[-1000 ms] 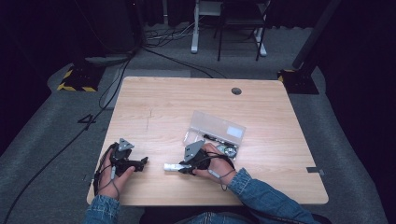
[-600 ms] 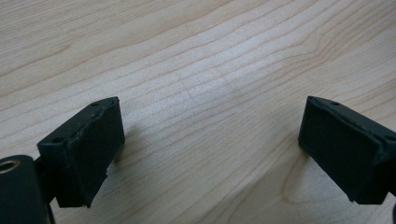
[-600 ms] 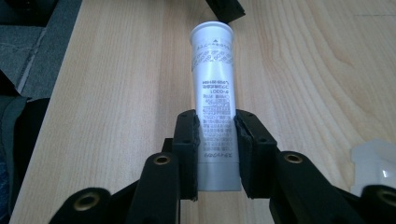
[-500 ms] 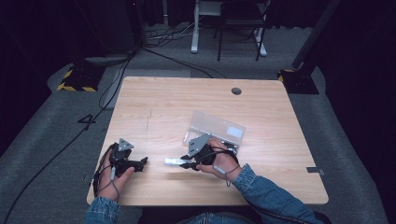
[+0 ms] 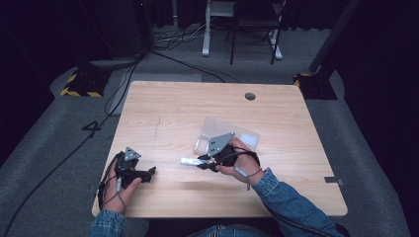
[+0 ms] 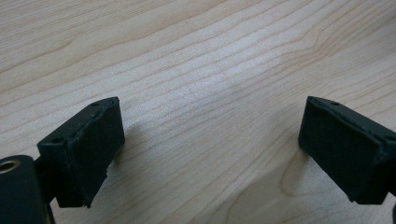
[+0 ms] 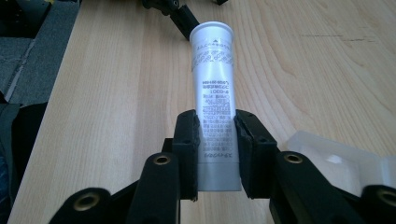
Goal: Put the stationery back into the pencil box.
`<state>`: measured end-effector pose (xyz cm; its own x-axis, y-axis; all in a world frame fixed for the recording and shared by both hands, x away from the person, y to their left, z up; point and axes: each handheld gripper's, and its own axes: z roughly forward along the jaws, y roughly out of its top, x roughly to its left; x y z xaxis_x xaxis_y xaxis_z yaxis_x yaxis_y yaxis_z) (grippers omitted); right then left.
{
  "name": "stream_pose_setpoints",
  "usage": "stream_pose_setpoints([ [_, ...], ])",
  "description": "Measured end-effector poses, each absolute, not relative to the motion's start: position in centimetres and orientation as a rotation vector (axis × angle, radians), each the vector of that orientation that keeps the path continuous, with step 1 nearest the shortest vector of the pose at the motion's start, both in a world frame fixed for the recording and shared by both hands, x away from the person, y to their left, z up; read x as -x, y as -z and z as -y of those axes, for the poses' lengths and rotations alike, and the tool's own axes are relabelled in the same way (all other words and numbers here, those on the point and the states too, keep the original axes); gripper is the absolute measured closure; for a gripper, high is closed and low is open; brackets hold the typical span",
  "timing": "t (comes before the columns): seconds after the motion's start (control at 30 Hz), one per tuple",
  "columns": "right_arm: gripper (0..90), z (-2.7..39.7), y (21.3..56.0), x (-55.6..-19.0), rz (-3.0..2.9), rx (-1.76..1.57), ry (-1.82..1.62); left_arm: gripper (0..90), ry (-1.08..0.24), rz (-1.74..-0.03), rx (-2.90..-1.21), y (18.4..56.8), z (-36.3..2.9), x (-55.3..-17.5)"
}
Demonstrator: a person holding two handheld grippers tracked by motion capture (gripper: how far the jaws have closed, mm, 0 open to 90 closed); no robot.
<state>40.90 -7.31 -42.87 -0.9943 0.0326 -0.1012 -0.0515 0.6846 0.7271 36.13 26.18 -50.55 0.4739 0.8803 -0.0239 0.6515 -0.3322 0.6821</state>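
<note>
- At the lower left of the high view I see my left gripper (image 5: pixel 148 172) low over the bench (image 5: pixel 173 108), near its front edge; its jaws stand spread with nothing between them; in the left gripper view (image 6: pixel 210 149) bare wood grain runs across the gap from one black pad to the other
- Around the middle of the high view, a little below centre, the white tube (image 5: pixel 189 161) sticks out to the left of my right gripper (image 5: pixel 201 162); the tube lies roughly level and points toward the left gripper, with clear bench between the two
- In the right gripper view the right gripper (image 7: pixel 217 154) is pinching the white tube (image 7: pixel 214 70) at its lower, flat end; both pads press on its sides; the round capped end points away toward the top of the frame; small printed text runs along the body, too fine for me to read
- Just right of that, behind the right hand in the high view, a clear plastic bag (image 5: pixel 244 136) lies flat on the bench; in the right gripper view a translucent piece of it (image 7: pixel 336 156) shows at the lower right, beside the right jaw
- Further right the bench carries a small dark round hole (image 5: pixel 250 96) near its far edge, upper right of centre
</note>
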Motion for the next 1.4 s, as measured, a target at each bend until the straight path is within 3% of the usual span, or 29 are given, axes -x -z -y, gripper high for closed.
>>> stream_pose_setpoints([
  [0.73,71.6,10.8,42.0,-44.0,-2.745,-0.080,-1.140,7.2,-0.469,-1.263,-2.093,50.6,-26.2,-36.1],
  [1.4,71.6,12.9,43.6,-46.4,-2.751,-0.119,-1.040,7.2,-0.469,-1.264,-2.093,50.6,-26.2,-36.1],
])
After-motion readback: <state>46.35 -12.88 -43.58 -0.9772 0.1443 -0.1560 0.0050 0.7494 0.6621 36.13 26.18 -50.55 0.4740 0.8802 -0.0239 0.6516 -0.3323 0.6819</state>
